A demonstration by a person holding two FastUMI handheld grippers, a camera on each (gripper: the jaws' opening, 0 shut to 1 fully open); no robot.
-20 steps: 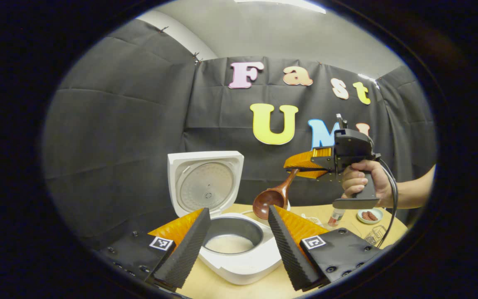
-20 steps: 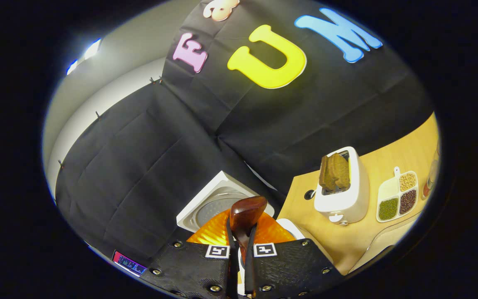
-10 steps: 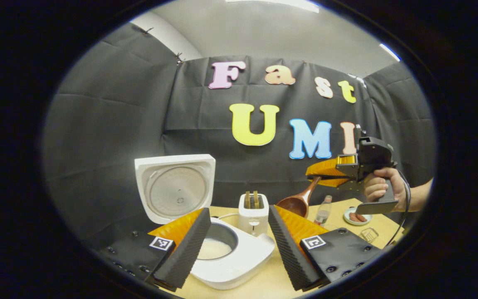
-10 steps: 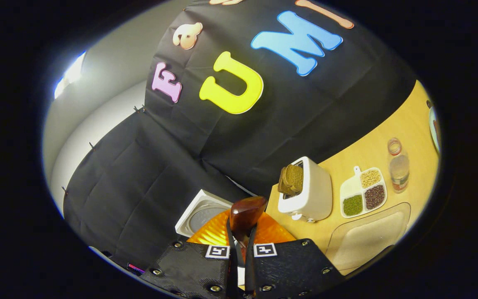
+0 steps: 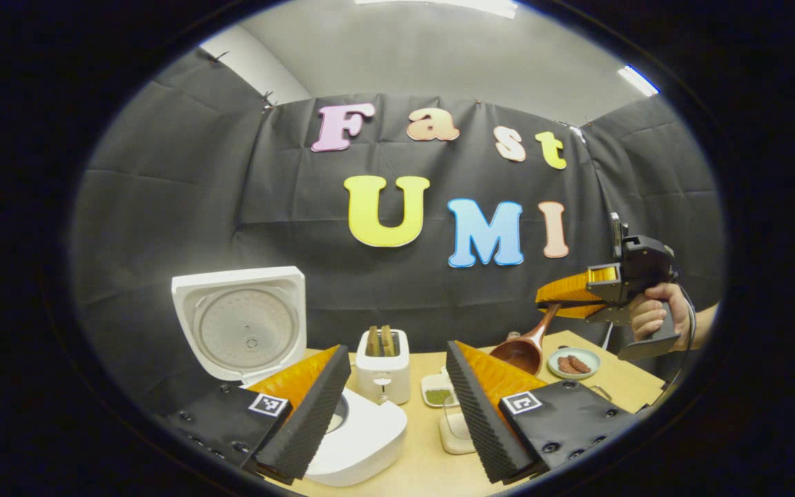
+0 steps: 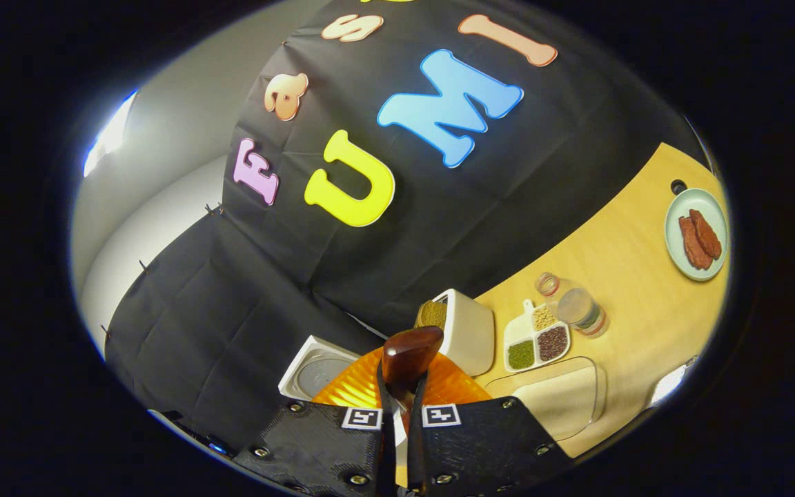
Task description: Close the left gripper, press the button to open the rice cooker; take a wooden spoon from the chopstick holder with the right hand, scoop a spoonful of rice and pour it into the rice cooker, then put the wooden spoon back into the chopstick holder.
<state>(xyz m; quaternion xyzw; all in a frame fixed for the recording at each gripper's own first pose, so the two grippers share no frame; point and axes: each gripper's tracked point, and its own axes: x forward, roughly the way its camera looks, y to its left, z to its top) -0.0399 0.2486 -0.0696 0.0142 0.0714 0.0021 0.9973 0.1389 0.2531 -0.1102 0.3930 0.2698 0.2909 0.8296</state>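
Note:
The white rice cooker (image 5: 359, 438) stands with its lid (image 5: 239, 323) raised, low on the left of the left gripper view. My left gripper (image 5: 397, 407) is open, with nothing between its fingers (image 5: 311, 407). At the right a hand holds my right gripper (image 5: 573, 295) above the table, shut on the handle of the wooden spoon (image 5: 525, 351), whose bowl hangs down over the table. In the right gripper view the spoon's handle end (image 6: 408, 353) sticks up between the closed fingers of the right gripper (image 6: 401, 404), and the cooker lid (image 6: 315, 359) lies just beyond, to the left.
A white toaster (image 5: 382, 366) with toast stands behind the cooker. A divided dish of beans (image 6: 539, 338), a clear bottle (image 6: 580, 310), a clear tub of rice (image 6: 563, 400) and a plate of sausages (image 6: 696, 233) lie on the wooden table (image 6: 632, 262).
The right gripper has carried the spoon away from the cooker toward the right side of the table. The left gripper view has swung right, so the cooker has slid left in it.

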